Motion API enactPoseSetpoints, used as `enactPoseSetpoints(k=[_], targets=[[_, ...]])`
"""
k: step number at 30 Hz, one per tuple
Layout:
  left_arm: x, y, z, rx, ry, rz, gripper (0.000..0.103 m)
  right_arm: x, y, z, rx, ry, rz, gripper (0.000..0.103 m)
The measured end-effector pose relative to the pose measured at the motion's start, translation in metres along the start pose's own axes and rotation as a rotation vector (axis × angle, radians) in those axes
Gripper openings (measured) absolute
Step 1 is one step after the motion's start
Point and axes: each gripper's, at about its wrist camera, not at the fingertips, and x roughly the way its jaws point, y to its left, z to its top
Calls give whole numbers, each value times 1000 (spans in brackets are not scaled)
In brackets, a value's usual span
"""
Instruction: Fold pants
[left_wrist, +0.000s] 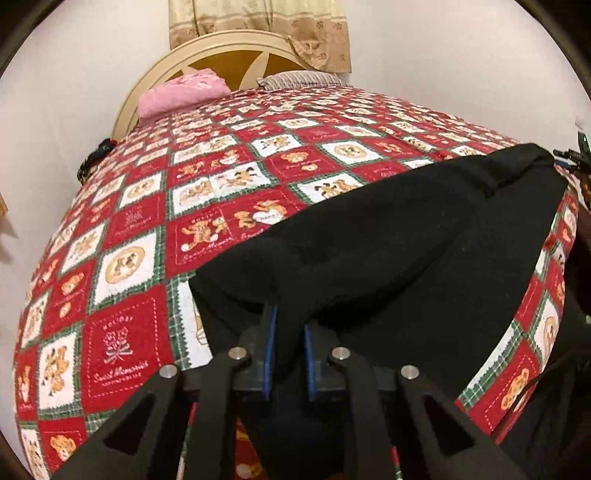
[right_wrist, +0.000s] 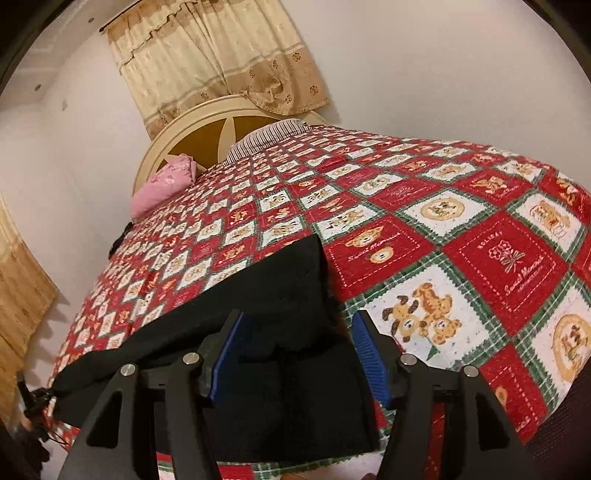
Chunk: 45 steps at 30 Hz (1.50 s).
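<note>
Where the bed fills both wrist views, its quilted cover (left_wrist: 229, 177) shows as a soft patchwork of red and white diamonds with stitched teddy bears and green plaid borders, bulging under the fisheye. One pair of black pants (left_wrist: 406, 251) lies flat on it along the near edge, a matte, slightly fuzzy cloth whose folds are hard to read because the dark swallows the detail; from the left wrist view it runs from 6 o'clock out toward 2 o'clock, and its lower part is cut off behind the gripper frame. At 12 o'clock stands one rounded cream headboard (left_wrist: 221, 51) with brown inset panels, half hidden by one beige patterned curtain (left_wrist: 258, 22) hanging over it. Two pillows rest against it: a pink crumpled pillow (left_wrist: 184, 94) at 11 o'clock and a striped pillow (left_wrist: 299, 78) beside it, mostly hidden behind the quilt's rise. The left gripper (left_wrist: 289, 332), with ribbed blue pads, has its jaws drawn nearly together and pinches a ridge of the pants cloth. The right gripper (right_wrist: 295, 343) has its two blue pads spread apart, with the pants' edge lying between them and neither pad pressing on it. A dark object at the left view's 3 o'clock edge is too clipped to identify.
</note>
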Motion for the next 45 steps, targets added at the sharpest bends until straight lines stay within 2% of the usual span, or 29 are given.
enactPoseSetpoints(k=[6, 9, 12, 14, 16, 19, 23, 27, 29, 30, 31, 34, 37, 41, 45], targets=[[2, 6, 0, -50, 2, -22, 15, 4, 16, 1, -69, -10, -14, 61], [5, 6, -1, -65, 8, -34, 15, 14, 20, 0, -100, 24, -97, 61], [6, 7, 0, -71, 6, -38, 15, 19, 24, -4, -146, 41, -135, 61], [7, 6, 0, -58, 11, -31, 13, 15, 29, -6, -186, 25, -168, 61], [7, 7, 0, -57, 16, -30, 13, 5, 34, -5, -221, -28, -194, 61], [8, 8, 2, -68, 21, -37, 13, -13, 57, -5, -363, -113, -202, 61], [9, 11, 1, -91, 17, -48, 13, 16, 86, -12, -593, 2, -248, 61], [8, 11, 1, -97, 18, -49, 12, 49, 86, -14, -676, 116, -301, 60], [6, 12, 2, -105, 14, -56, 11, 61, 84, -13, -702, 160, -311, 34], [4, 13, 3, -109, 7, -57, 11, 63, 83, -13, -714, 175, -320, 7], [2, 14, 4, -115, -1, -57, 10, 63, 84, -13, -728, 177, -334, 2], [-11, 23, 6, -154, -45, -76, 10, 45, 96, -13, -765, 146, -323, 2], [-28, 32, 7, -192, -92, -99, 10, 20, 106, -10, -775, 73, -323, 2], [-44, 34, 1, -198, -122, -103, 10, -9, 109, -15, -783, -11, -329, 2], [-46, 34, -12, -215, -121, -109, 10, -19, 106, -30, -795, -28, -337, 2]])
